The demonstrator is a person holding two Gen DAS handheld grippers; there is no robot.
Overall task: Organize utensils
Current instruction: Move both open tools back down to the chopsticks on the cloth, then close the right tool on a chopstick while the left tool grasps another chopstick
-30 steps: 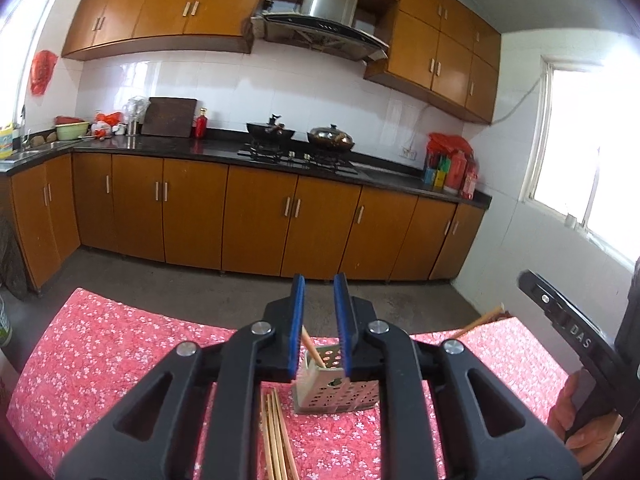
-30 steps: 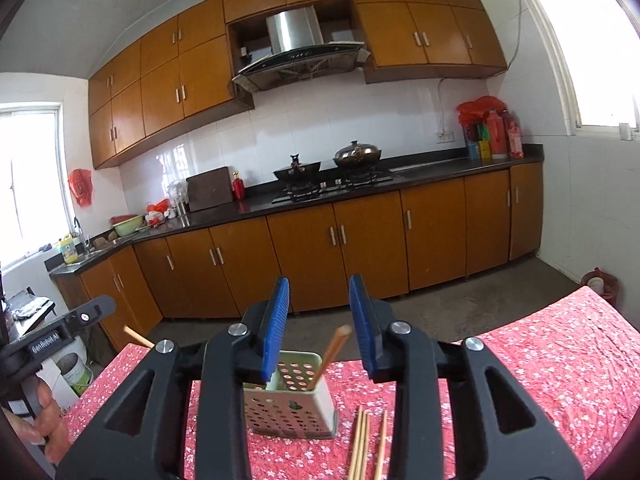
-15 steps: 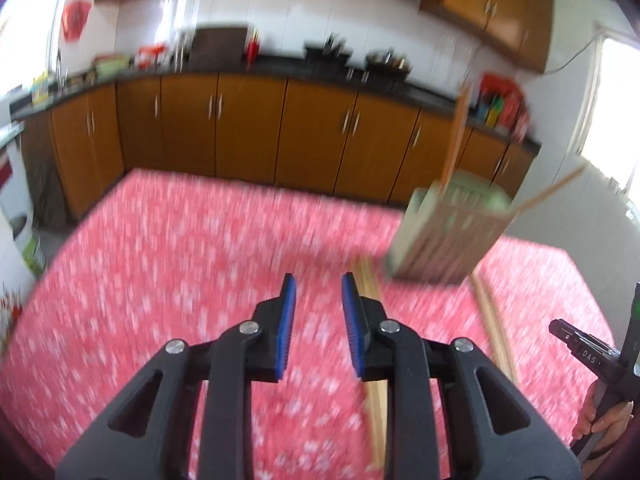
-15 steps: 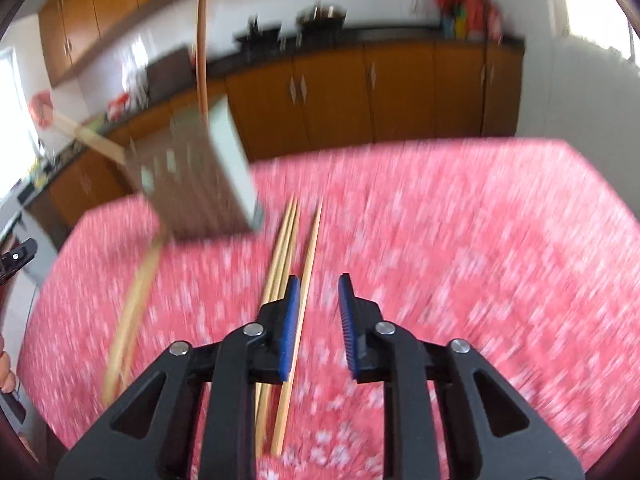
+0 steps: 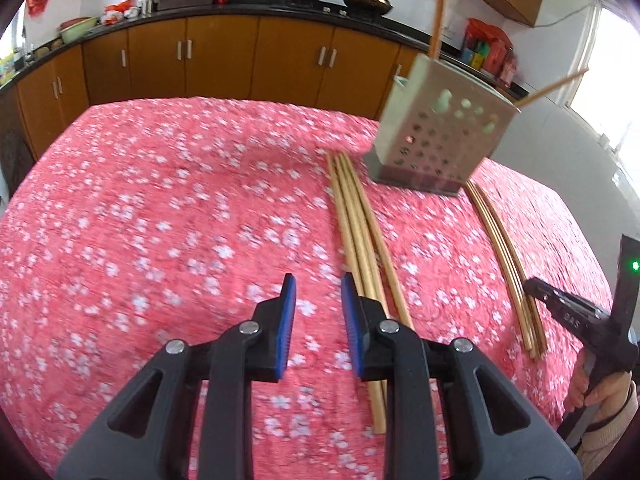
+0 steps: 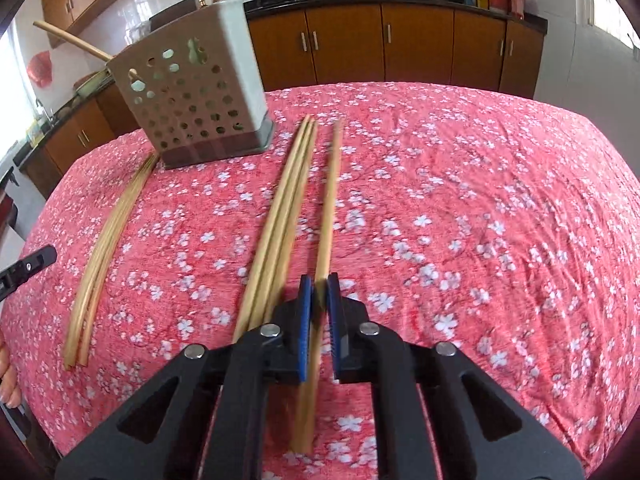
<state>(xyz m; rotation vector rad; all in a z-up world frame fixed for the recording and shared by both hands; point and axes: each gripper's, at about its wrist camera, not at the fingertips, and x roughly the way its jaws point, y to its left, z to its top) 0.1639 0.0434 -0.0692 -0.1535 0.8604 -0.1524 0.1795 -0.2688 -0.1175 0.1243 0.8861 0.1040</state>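
Both grippers have dropped from level with the kitchen cabinets to low over the red floral tablecloth [image 6: 460, 208]; the left gripper [image 5: 317, 322] now hovers with jaws parted beside a bundle of chopsticks [image 5: 360, 224]; the right gripper [image 6: 319, 320] has narrowed around a single chopstick [image 6: 326, 220] lying apart from its bundle; the perforated utensil holder [image 6: 192, 92] now stands farther ahead.

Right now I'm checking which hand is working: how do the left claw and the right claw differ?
The left claw is open and empty; the right claw is nearly closed around a single chopstick. The left claw hovers beside its chopstick bundle over the cloth; the right claw sits in line with its chopstick. Both have blue pads and black arms.
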